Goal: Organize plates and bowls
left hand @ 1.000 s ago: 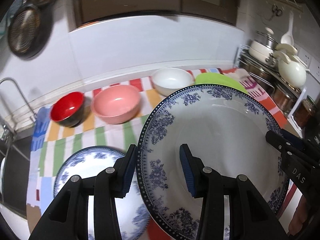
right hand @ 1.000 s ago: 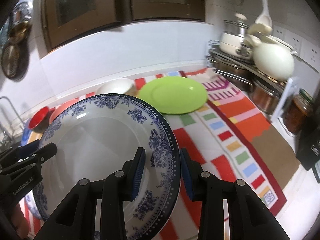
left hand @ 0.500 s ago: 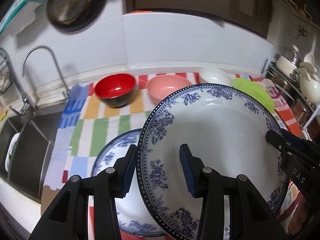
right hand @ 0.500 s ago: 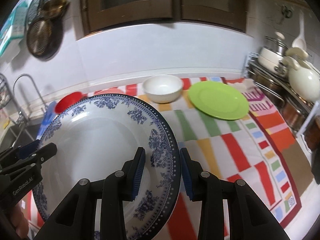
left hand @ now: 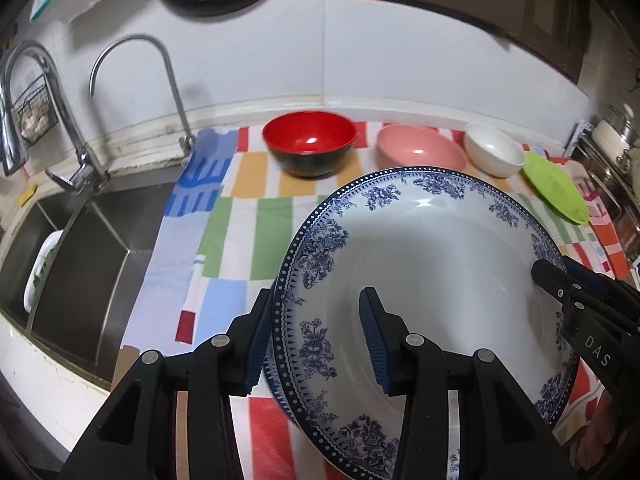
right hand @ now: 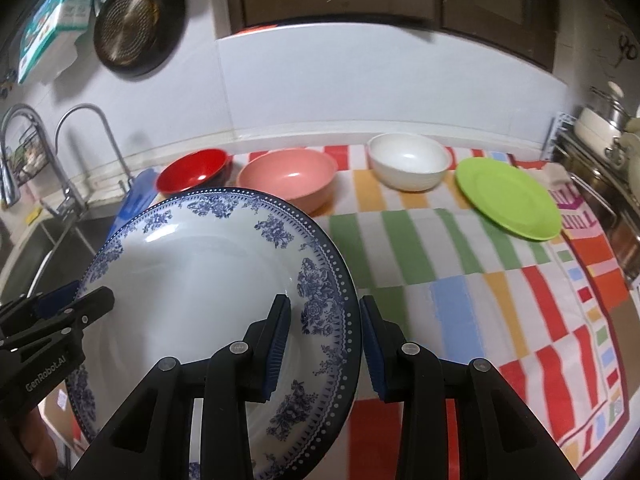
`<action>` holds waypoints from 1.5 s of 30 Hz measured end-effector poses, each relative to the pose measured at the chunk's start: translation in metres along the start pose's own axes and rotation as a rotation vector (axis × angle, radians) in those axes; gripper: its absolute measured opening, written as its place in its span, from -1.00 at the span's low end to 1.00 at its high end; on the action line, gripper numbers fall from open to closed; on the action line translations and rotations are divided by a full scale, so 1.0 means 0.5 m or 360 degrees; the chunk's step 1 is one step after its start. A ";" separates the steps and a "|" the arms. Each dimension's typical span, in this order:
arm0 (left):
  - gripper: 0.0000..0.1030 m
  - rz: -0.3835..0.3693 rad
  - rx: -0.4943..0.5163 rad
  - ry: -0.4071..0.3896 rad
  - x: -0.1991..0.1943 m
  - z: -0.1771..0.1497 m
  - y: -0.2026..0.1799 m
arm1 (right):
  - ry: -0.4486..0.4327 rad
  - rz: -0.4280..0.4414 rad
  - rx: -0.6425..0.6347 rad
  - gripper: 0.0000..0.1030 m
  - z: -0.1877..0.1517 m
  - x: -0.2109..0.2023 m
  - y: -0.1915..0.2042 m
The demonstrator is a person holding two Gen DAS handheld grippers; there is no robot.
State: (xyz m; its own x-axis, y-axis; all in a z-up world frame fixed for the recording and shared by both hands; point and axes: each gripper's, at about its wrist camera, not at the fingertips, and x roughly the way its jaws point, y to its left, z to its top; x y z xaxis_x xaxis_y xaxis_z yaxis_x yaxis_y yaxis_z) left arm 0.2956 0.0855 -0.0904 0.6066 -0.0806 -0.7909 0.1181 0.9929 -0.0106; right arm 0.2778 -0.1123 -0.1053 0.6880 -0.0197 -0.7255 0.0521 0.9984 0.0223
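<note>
A large blue-and-white floral plate [left hand: 432, 264] [right hand: 200, 280] is held between both grippers above the striped cloth. My left gripper [left hand: 316, 336] is shut on its left rim; my right gripper [right hand: 322, 340] is shut on its right rim. A second blue-patterned plate edge [left hand: 280, 392] shows just beneath it. At the back stand a red bowl [left hand: 309, 142] [right hand: 192, 171], a pink bowl [left hand: 420, 152] [right hand: 288, 180], a white bowl [left hand: 494, 154] [right hand: 408, 160] and a green plate [left hand: 556, 192] [right hand: 508, 200].
A steel sink [left hand: 68, 256] with taps [left hand: 136, 80] lies left of the cloth [right hand: 460, 280]. A rack of pots [right hand: 600, 128] stands at the right. Pans [right hand: 128, 28] hang on the wall.
Both grippers carried the plate leftward toward the sink side. The lower blue plate, earlier visible to the left, is now almost hidden under the held plate.
</note>
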 end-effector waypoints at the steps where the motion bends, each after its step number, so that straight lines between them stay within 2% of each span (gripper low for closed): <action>1: -0.16 0.0003 -0.0005 0.0009 0.005 -0.001 0.005 | 0.0008 0.0006 -0.0008 -0.30 -0.002 0.007 0.008; 6: -0.16 0.0026 -0.0014 0.0066 0.036 -0.008 0.024 | 0.0061 0.0025 -0.0040 -0.30 -0.010 0.039 0.039; 19: -0.16 0.0036 -0.0026 0.0201 0.116 -0.018 0.040 | 0.0191 0.0037 -0.0057 -0.30 -0.026 0.119 0.056; 36: -0.18 0.0076 -0.0043 0.0285 0.153 -0.028 0.040 | 0.0273 0.0034 -0.0113 -0.27 -0.032 0.162 0.068; 39: -0.08 0.0111 -0.0040 0.0264 0.148 -0.026 0.036 | 0.0274 0.0037 -0.0137 -0.27 -0.031 0.163 0.070; 41: 0.13 0.0126 -0.0042 0.0250 0.142 -0.024 0.036 | 0.0276 0.0047 -0.0141 -0.26 -0.030 0.164 0.068; 42: 0.15 0.0134 -0.0046 0.0232 0.135 -0.021 0.035 | 0.0283 0.0048 -0.0145 -0.26 -0.029 0.164 0.067; 44: 0.22 0.0142 -0.0034 0.0195 0.122 -0.017 0.029 | 0.0282 0.0037 -0.0143 -0.07 -0.029 0.161 0.064; 45: 0.24 0.0139 -0.0022 0.0173 0.112 -0.013 0.022 | 0.0270 0.0034 -0.0140 -0.07 -0.028 0.157 0.061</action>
State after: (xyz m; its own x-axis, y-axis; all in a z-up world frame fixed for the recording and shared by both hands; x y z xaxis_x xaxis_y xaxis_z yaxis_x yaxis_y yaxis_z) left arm 0.3261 0.0927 -0.1389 0.5254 0.0153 -0.8507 0.0574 0.9969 0.0534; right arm 0.3230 -0.0825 -0.1713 0.5557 0.0036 -0.8314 -0.0297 0.9994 -0.0155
